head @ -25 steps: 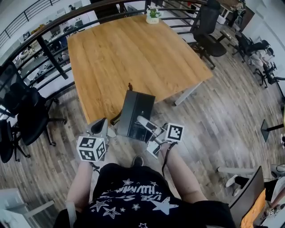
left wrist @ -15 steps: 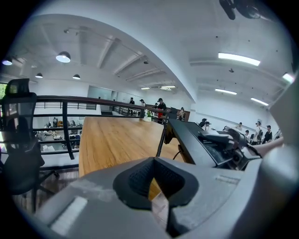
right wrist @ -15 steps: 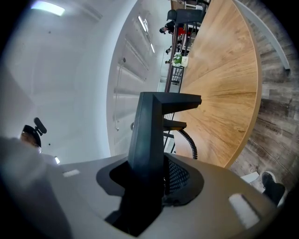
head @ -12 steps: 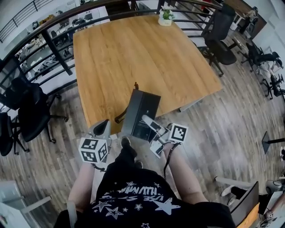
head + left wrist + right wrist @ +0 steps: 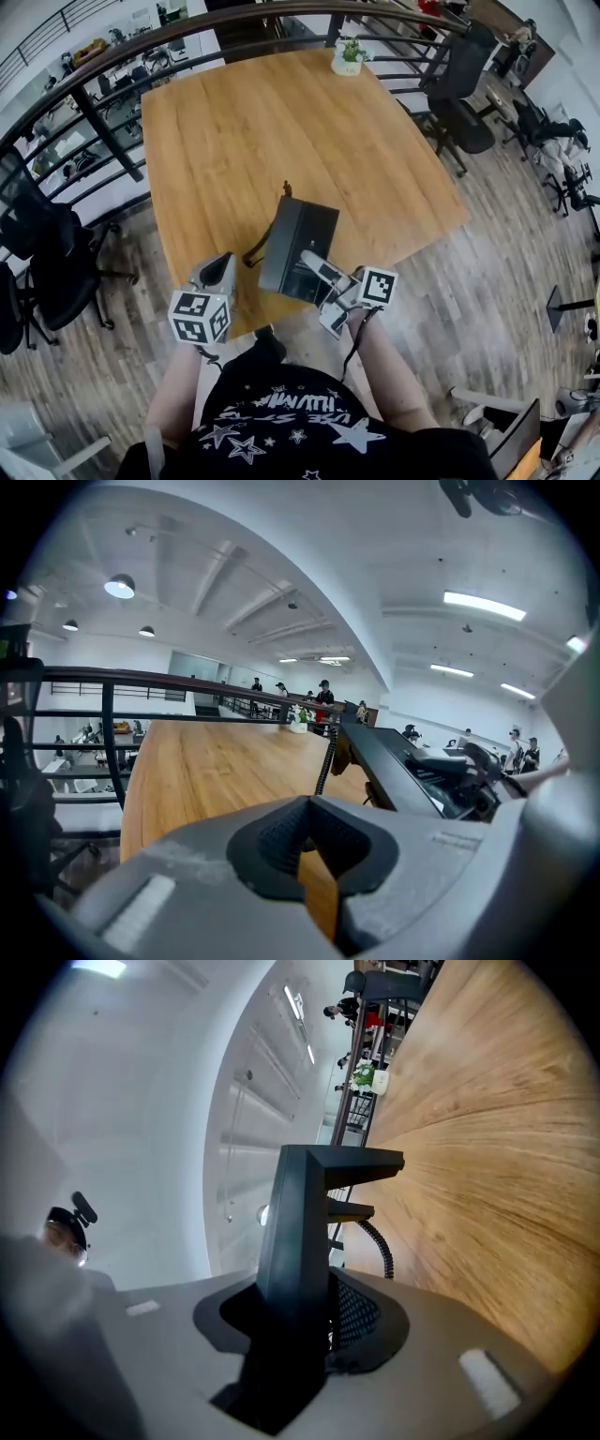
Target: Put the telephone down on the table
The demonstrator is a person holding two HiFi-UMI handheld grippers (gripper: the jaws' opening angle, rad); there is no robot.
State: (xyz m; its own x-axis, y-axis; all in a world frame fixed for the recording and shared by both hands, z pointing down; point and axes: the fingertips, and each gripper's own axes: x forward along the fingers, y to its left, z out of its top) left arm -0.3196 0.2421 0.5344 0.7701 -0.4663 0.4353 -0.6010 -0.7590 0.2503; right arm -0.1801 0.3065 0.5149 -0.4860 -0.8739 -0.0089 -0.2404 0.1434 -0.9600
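**Right gripper.** The right gripper (image 5: 315, 263) is clamping the telephone (image 5: 298, 246). Its jaws are standing partly apart, with the pads pressing on the dark casing's near edge. The casing is rising out from between the jaws and tilting away from the tool. A coiled cord (image 5: 325, 757) is hanging from the casing's far end.

**Left gripper.** The left gripper (image 5: 221, 268) is holding nothing. Its jaws are meeting at the tips, and only a thin slit is showing behind them. The telephone is sitting just to this tool's right, apart from it.

**Position of the telephone.** The telephone is sitting over the wooden table (image 5: 244, 141), just inside the near edge. Both tools are reaching across that edge from the floor side. No view is showing whether the casing's underside is touching the wood.

**Clearance.**
- Ahead of both tools, bare tabletop is running to the far edge.
- A potted plant (image 5: 348, 54) is standing at that far edge, well apart from the jaws.
- A dark railing (image 5: 94, 103) is running along the table's far and left edges, to the left of the left gripper.
- Two dark chairs (image 5: 52, 248) are standing further left, off the table.
- Another office chair (image 5: 457, 89) is standing beyond the table's right edge, ahead and right of the right gripper.
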